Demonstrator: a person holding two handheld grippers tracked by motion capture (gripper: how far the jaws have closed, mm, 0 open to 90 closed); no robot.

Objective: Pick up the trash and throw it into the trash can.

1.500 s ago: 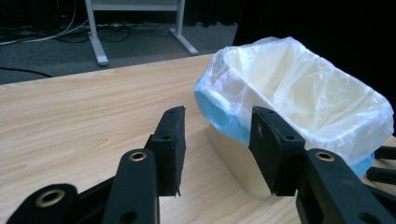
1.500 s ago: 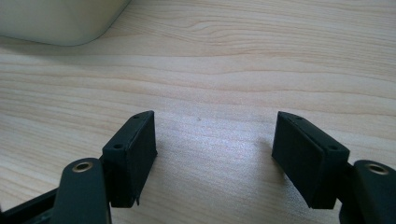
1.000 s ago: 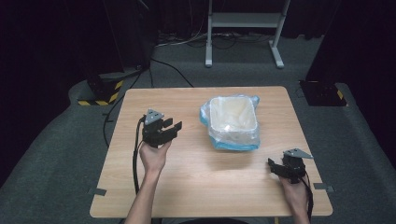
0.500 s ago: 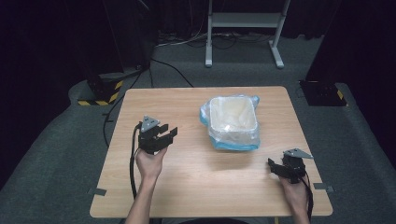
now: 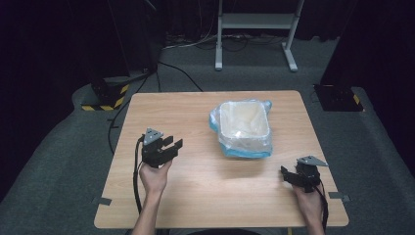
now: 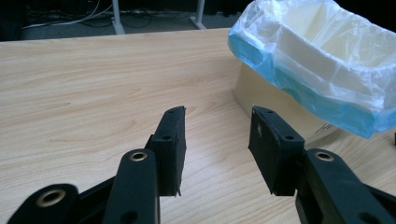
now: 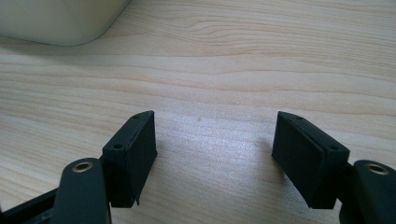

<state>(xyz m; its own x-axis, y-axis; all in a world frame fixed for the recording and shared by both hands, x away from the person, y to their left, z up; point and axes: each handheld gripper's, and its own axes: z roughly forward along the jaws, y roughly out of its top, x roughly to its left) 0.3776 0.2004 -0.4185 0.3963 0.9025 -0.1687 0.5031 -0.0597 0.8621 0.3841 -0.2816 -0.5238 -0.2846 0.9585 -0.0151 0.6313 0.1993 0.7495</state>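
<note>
Nearer the person now, left hand-held gripper [image 5: 169,147] gapes empty; bag-lined bin [image 6: 322,70] cut off.

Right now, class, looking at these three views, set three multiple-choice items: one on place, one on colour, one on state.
1. Where does the lined bin stand?
A. on the table, beyond both grippers
B. on the floor
C. between the right gripper's fingers

2. What colour edges the bin's plastic liner?
A. red
B. blue
C. green

3. How are the left gripper fingers?
A. clamped on the liner
C. shut tight
B. apart, holding nothing

Answers: 1 A, the high view shows it on the wood past the hands. 2 B, a blue band shows in the left gripper view. 3 B, bare wood lies between them.
</note>
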